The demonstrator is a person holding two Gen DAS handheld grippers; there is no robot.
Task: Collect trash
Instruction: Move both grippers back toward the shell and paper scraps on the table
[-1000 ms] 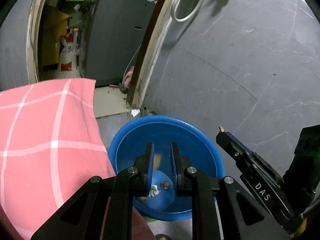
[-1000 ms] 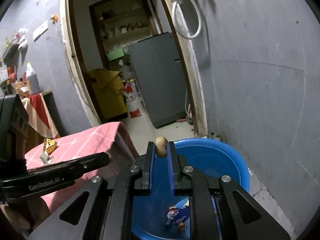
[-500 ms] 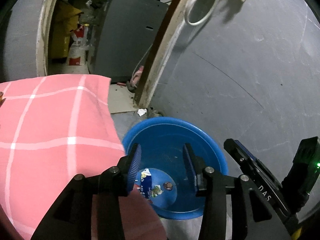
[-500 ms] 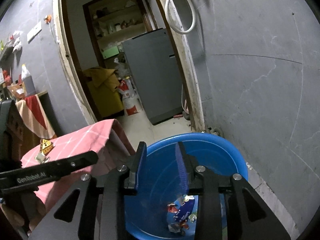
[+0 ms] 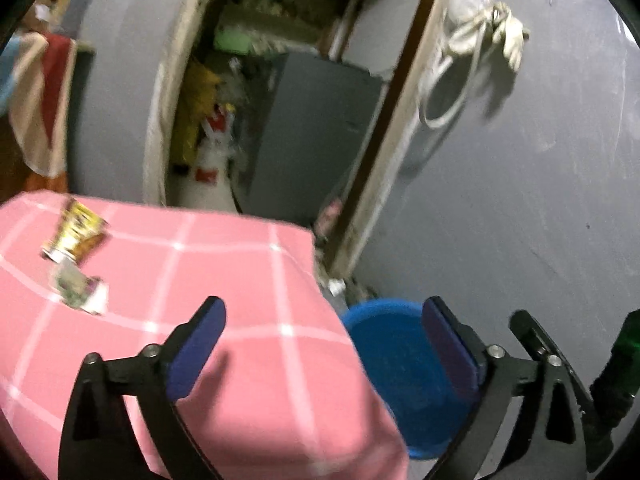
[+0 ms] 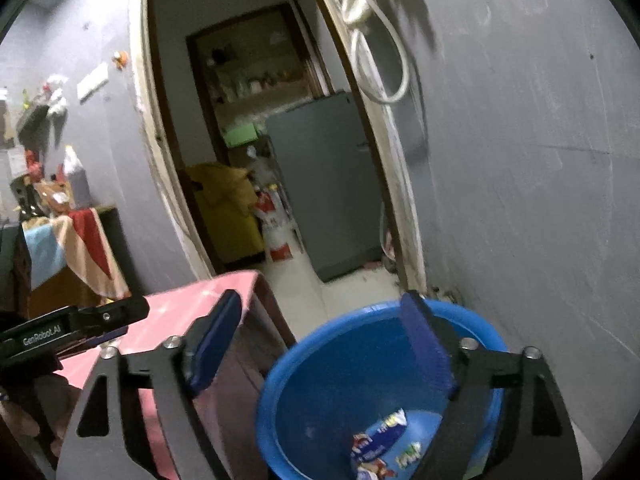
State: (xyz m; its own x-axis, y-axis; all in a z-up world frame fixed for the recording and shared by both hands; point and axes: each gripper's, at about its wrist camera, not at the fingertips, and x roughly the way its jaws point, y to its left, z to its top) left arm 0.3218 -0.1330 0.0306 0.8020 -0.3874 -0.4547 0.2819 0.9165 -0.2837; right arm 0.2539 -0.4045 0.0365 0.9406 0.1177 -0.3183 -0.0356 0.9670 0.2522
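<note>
In the left wrist view, the left gripper [image 5: 322, 344] fills the lower part of the frame with its jaws standing wide; they have just been opening, and nothing is between them. Its blue pads [image 5: 196, 354] frame the corner of a desk [image 5: 248, 280] draped in a pink cloth with white checks, which takes up the lower left of the frame. On that cloth, at the left edge of the frame, lie two pieces of trash: a yellow wrapper [image 5: 76, 236] and, just below it, a small crumpled wrapper [image 5: 78, 290]; both are blurred and their print cannot be read. A blue basin [image 5: 384, 344] sits on the floor at lower centre right, just beside the desk's corner, under a grey wall.

In the right wrist view, the right gripper [image 6: 320, 336] is likewise wide apart, its jaws having just been opening, with nothing between them. It hangs above the blue basin [image 6: 304, 344], which occupies the lower centre right of the frame. At the bottom of the basin lie blue printed wrappers [image 6: 380, 440]. The pink desk shows at lower left, and the left gripper's black finger juts in from the left edge above it. A doorway at upper centre opens onto a grey fridge [image 6: 328, 184].
</note>
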